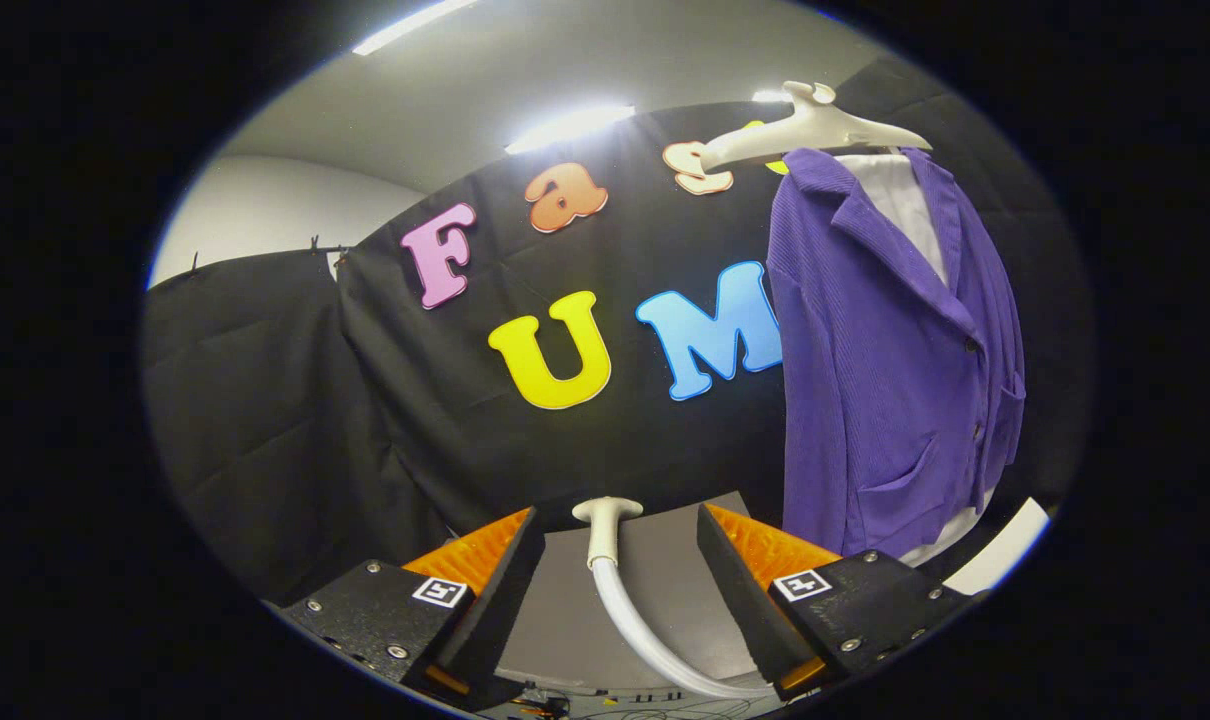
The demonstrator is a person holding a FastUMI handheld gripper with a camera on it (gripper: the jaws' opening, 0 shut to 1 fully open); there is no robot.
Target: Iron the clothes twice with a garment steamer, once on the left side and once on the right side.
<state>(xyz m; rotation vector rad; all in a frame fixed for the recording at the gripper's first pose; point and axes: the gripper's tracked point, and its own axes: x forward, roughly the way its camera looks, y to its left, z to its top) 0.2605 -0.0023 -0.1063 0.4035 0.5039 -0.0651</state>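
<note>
The gripper (620,560) has its fingers wide open, holding nothing. The steamer head (606,512) stands between them, its hose (637,625) curling back. If they close off-centre, it could slip. The purple jacket (890,370) hangs beyond the right finger.

Steamer head between the spread fingers, jacket hanging beyond to the right.

The gripper (620,560) is held with its two fingers wide apart, touching nothing. Between them, just ahead, stands the steamer head (606,512), upright on the surface (665,570); its hose (637,625) curves down from it and runs off toward the right finger. Beyond the right finger hangs the jacket (885,370), draped over a shirt (900,195), both on a hanger (815,130) at the top. The jacket's lower hem reaches down behind the right finger's tip. The booth's cloth wall (295,400) stands behind the steamer head and the jacket, stretching away to the left.
</note>
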